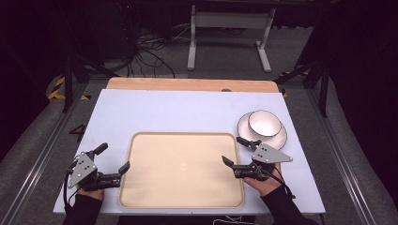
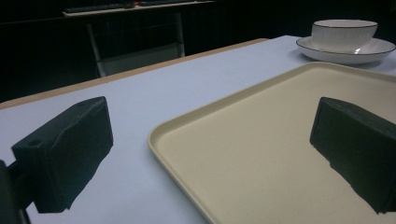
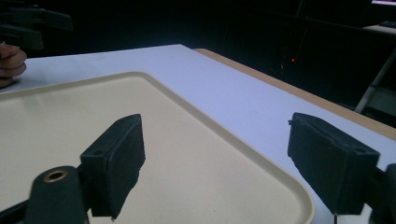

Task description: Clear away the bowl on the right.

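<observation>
Tray (image 1: 183,197): empty, centre. Bowl (image 1: 264,123) on saucer (image 1: 282,138), 2 o'clock. Left gripper (image 1: 112,161), right gripper (image 1: 234,151): jaws apart, nothing held. Step judged: pre-grasp; next, reach bowl.

dark room, grey floor (image 1: 225,56), tangled cables (image 1: 148,51)

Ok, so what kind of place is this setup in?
Likely a lab or recording workspace, not a home kitchen. The table stands in a dark room, loose cables trail on the floor behind it, a white metal stand sits beyond, and yellow-black hazard tape marks the floor.
</observation>
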The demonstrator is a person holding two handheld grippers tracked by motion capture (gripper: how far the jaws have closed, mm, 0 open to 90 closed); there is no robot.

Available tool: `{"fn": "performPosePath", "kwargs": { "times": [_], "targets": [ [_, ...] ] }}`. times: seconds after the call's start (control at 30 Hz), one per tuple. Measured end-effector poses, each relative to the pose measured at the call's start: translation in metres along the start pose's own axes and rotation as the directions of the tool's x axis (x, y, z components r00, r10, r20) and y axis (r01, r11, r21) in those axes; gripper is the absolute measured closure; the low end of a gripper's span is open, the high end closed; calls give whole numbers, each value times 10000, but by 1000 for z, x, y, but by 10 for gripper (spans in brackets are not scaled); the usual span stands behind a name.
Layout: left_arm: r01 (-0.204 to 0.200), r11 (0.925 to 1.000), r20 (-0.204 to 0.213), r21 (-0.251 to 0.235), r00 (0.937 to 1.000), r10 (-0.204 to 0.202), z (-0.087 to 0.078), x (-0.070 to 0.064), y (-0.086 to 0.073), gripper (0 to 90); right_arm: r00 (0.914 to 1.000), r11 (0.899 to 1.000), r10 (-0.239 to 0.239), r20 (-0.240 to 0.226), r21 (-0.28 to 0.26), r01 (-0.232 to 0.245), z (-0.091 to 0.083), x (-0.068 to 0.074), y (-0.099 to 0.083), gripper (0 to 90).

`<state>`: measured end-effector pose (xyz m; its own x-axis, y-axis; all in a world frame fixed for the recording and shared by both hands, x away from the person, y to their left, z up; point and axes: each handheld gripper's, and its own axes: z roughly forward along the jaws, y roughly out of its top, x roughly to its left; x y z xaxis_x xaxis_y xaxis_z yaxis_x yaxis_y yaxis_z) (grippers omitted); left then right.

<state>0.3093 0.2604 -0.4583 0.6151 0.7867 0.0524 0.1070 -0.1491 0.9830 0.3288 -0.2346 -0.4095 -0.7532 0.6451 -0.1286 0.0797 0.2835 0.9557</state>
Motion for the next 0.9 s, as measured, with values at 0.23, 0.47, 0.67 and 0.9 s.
{"fn": "performPosePath", "kwargs": {
  "times": [0.23,0.47,0.67,0.9],
  "targets": [
    [6,10000,-21,33,10000,-6,0,0,0,2,9997,9997,171,-154,-161,-173,-4,-3,16,195],
    [-15,10000,-29,52,10000,15,0,0,0,2,9992,9995,283,-290,155,-278,-1,-5,29,194],
    [-11,10000,-31,30,10000,11,-1,0,0,2,9985,9993,371,-397,-4,-371,1,-8,39,196],
    [-24,10000,-30,32,10000,24,0,0,0,2,9979,9935,527,-376,1025,-486,9,-19,47,223]
  ]
}}
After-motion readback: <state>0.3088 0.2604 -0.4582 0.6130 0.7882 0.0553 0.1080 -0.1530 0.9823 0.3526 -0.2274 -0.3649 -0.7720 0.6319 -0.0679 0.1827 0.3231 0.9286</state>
